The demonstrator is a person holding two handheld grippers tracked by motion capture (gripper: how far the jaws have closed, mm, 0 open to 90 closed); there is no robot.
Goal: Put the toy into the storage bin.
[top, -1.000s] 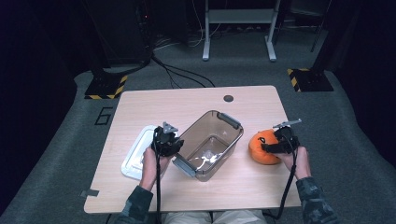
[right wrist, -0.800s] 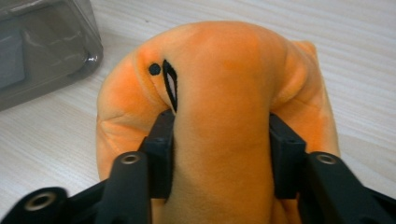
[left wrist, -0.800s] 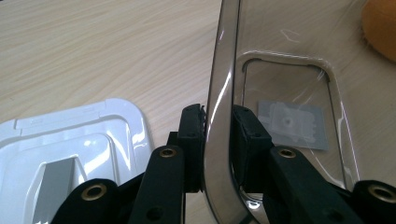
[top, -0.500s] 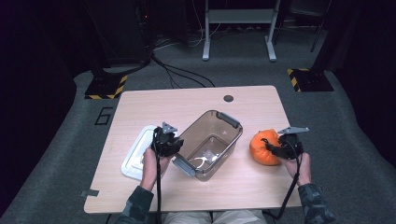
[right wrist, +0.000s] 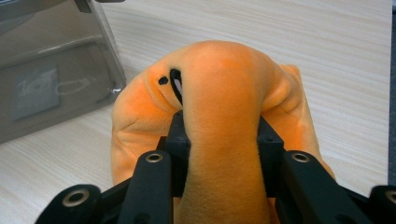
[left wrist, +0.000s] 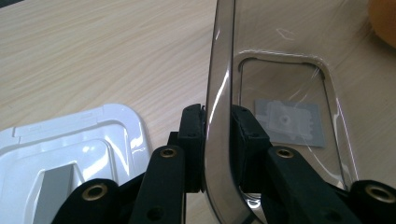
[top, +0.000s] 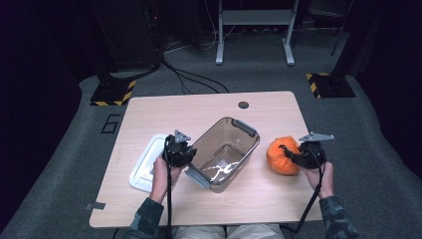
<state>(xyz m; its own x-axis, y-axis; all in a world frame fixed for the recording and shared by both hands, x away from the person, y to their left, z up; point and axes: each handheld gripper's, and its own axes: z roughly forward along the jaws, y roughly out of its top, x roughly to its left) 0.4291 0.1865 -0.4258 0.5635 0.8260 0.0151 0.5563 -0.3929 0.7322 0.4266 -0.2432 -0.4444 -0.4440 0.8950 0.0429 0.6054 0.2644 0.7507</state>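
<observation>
A clear smoky plastic bin (top: 224, 152) lies at an angle in the middle of the wooden table (top: 199, 112). My left gripper (top: 188, 152) is shut on its left wall; in the left gripper view the black pads (left wrist: 192, 135) pinch that wall (left wrist: 219, 70) from both sides, with the left gripper (left wrist: 218, 119) upright on it. An orange plush toy (top: 279, 155) sits to the right of the bin. My right gripper (top: 294, 155) has just been closing and is now shut on it. In the right gripper view the right gripper (right wrist: 224, 128) squeezes a fold of the toy (right wrist: 224, 70).
A white lid (top: 148, 162) lies flat left of the bin, under my left hand. The bin holds only a small label on its floor (left wrist: 287, 121). A dark round hole (top: 243, 105) marks the table's far edge. Bare wood stretches behind the bin.
The right gripper's jaws have closed on the orange toy, pinching its side, and the hand has shifted slightly down and right. The left gripper and the bin have stayed put.
</observation>
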